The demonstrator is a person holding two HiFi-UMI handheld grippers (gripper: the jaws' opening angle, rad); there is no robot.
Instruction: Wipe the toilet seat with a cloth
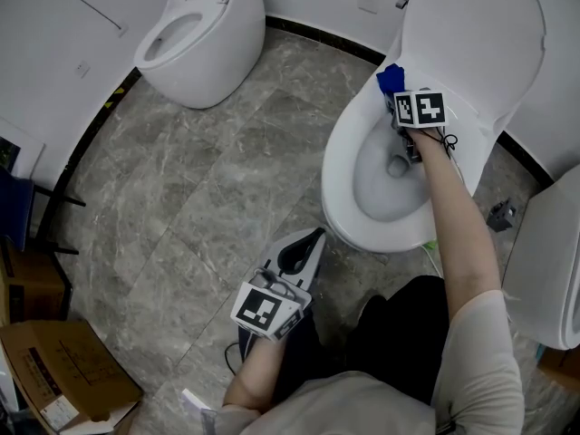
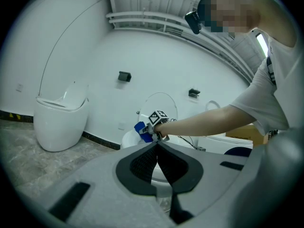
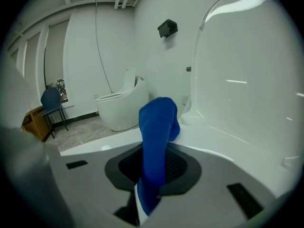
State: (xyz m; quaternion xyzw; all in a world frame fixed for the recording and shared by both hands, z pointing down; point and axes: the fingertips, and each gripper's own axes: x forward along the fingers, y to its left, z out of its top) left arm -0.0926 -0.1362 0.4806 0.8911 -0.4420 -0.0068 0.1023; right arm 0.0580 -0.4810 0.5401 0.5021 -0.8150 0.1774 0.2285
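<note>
Broadly, the grey stone floor (image 1: 227,179) is left bare in front of the toilet (image 1: 362,229), so it can be approached from the near side. Its lid (image 1: 471,34) is stood upright against the wall, which exposes the toilet seat (image 1: 337,175) all round for wiping.

The left gripper (image 1: 313,238) is held low, close to the person's body and well apart from the bowl. Its jaws are brought together with nothing between them. No part in the wiping seems to be assigned to it, and it is judged to be parked there so that the other arm is not hindered.

The right gripper (image 1: 399,102) is reached out on a straight arm across the bowl to the back of the seat, near the foot of the lid. Its jaws are clamped on the blue cloth (image 3: 156,127), which is gripped low down so that a folded end sticks out past the tips. That free end appears to be laid on the seat's rear rim, so that fabric rather than hard plastic is drawn along the surface.
</note>
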